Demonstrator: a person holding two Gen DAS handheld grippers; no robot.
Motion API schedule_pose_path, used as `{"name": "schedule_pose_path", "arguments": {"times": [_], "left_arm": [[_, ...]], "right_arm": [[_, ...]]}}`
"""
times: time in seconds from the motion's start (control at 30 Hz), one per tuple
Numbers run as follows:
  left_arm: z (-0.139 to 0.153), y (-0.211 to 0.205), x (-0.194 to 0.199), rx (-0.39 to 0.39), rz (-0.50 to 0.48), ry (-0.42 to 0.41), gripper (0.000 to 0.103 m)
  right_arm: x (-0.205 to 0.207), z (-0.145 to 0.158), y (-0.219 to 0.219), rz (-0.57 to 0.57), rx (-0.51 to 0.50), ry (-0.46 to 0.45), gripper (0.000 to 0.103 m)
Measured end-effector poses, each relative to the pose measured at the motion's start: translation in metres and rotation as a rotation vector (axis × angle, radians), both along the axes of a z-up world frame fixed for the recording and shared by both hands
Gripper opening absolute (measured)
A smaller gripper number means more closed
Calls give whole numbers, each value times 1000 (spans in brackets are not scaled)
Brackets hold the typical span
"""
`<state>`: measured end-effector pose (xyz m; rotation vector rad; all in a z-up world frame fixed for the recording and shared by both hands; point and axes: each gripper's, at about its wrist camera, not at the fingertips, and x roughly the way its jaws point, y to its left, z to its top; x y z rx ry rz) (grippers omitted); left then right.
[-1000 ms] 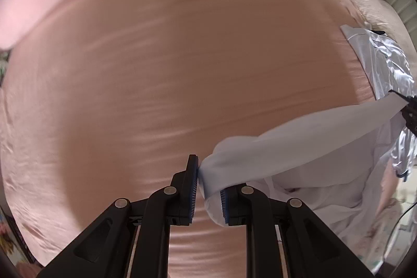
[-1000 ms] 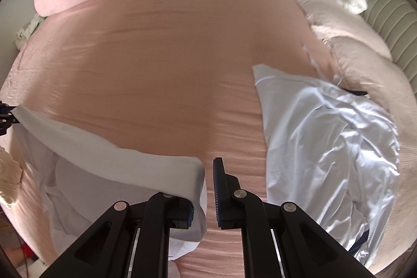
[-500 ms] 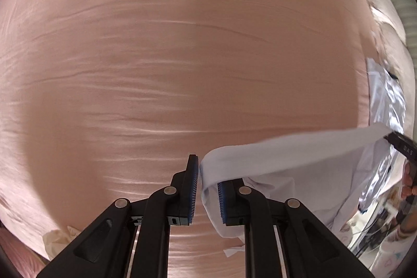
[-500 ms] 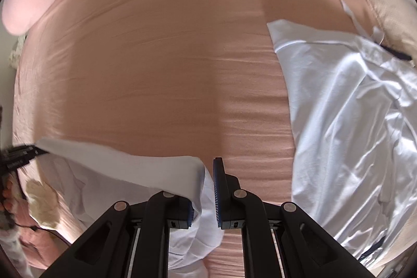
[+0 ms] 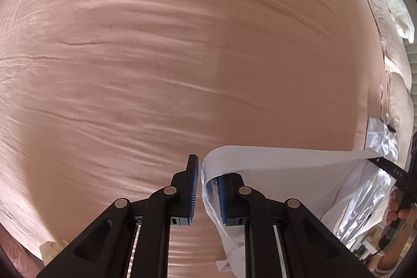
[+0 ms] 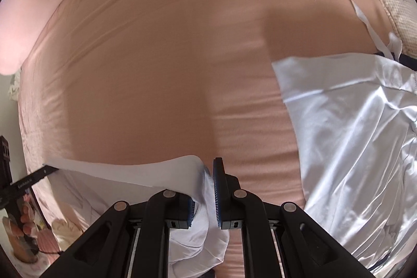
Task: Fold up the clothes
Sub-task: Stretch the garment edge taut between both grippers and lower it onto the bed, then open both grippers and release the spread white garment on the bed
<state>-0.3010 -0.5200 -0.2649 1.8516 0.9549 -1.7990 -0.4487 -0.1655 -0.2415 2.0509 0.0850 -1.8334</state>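
**White garment stretched between both claws above the bed**

Left claw (image 5: 207, 181): jaws stand apart with a visible gap. The white garment (image 5: 281, 160) drapes over the right finger's blue pad (image 5: 221, 196) and hangs down between the fingers. I cannot tell whether I truly pinch it or it only rests on the pad.

Right claw (image 6: 208, 184): same picture mirrored. The cloth wraps over my left finger, jaws apart, grip not certain.

The garment's top edge runs taut as a flat band from one claw to the other; in the left view the far end meets the right claw's black finger near the bed's right edge. The rest hangs below in loose folds, over the near edge of the bed.

Bed sheet (image 5: 182, 69): pink, lightly wrinkled, fills most of both views.

Second white, shiny garment (image 6: 351, 134) lies crumpled on the sheet toward the bed's right side, apart from the held one.

A hand (image 5: 398, 205) grips the right tool's handle.
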Motion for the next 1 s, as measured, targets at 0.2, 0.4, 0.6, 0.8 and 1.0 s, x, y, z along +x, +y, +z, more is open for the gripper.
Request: {"name": "schedule_pose_path", "arguments": {"times": [0.2,0.4,0.6,0.8,1.0], "left_arm": [[-9,-7,-8,38,63,15,12],[-16,-10,-13,152,62,72,17],[-2,-5,-7,167,58,63,71],[13,11,6,201,50,101,71],[21,40,31,201,-13,114,71]], "right_arm": [[-9,-7,-6,-6,9,-6,8],[-22,-15,-15,35,9,-18,34],[-3,-8,-19,95,22,-29,65],[21,10,-16,116,67,-37,65],[64,35,-8,160,73,18,65]]}}
